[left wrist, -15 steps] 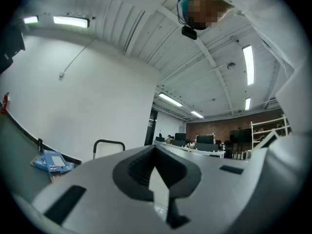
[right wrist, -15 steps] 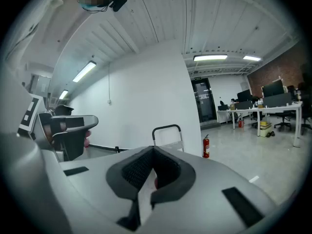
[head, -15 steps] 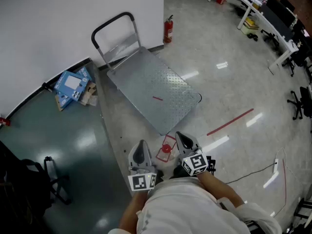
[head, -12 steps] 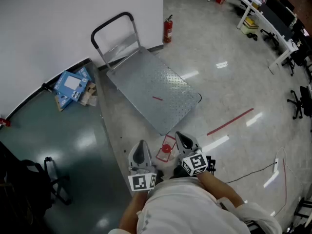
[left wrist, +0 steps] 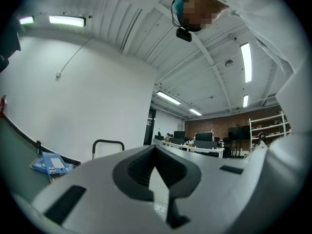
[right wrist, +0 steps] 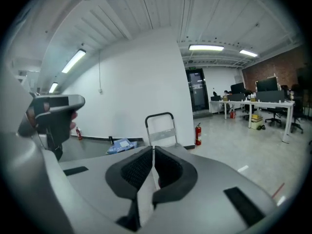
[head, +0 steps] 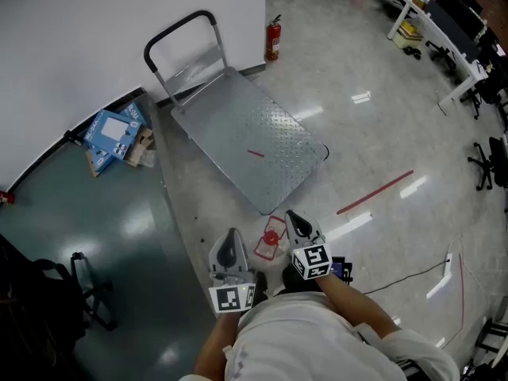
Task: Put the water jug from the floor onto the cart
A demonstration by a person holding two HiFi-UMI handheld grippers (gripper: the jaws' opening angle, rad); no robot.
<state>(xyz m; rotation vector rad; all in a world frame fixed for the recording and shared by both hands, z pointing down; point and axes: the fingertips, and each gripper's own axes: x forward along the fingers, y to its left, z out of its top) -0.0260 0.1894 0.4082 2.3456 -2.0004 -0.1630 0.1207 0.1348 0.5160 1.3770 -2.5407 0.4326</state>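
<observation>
Water jug, clear with a red cap, stands on the floor between the left gripper and the right gripper, outside both pairs of jaws and just near of the cart. Each gripper's jaws are pressed together on nothing. Compared with the earlier frame, jug and grippers are unmoved and only the view has shifted slightly.

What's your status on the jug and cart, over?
Left gripper shut, empty; right gripper shut, empty. Water jug on floor between them, just short of cart. Nothing seen in the way.
</observation>
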